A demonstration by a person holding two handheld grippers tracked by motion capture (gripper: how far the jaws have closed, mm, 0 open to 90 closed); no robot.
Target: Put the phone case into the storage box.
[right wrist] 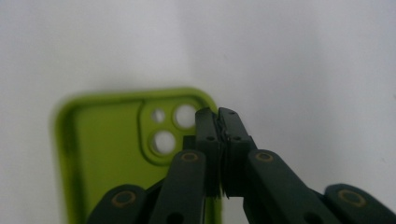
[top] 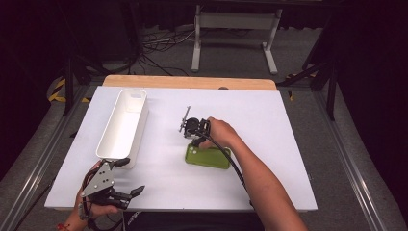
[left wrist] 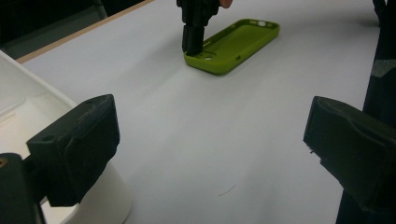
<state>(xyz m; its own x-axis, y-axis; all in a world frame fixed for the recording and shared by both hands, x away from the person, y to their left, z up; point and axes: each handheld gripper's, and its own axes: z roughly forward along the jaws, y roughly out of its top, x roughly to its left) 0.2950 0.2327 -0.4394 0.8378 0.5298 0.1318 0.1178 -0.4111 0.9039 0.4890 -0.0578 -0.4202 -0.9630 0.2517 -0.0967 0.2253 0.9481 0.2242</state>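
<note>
A lime green phone case (top: 209, 157) lies open side up on the white table (top: 269, 120), right of centre. My right gripper (top: 197, 143) points down at the case's left end, by the camera cutouts. In the right gripper view its jaws (right wrist: 219, 114) are pressed together on the case's (right wrist: 112, 140) side rim at that corner. The left gripper view shows the same grip (left wrist: 192, 44) on the case (left wrist: 233, 43) from afar. My left gripper (top: 131, 176) is open and holds nothing, at the near left by the end of a white bin (top: 122, 122).
The long white bin (left wrist: 18, 107) lies lengthwise along the table's left side and looks empty. A wooden strip (top: 190, 82) runs along the far edge. Cables and a grey stand (top: 235, 33) are on the floor beyond.
</note>
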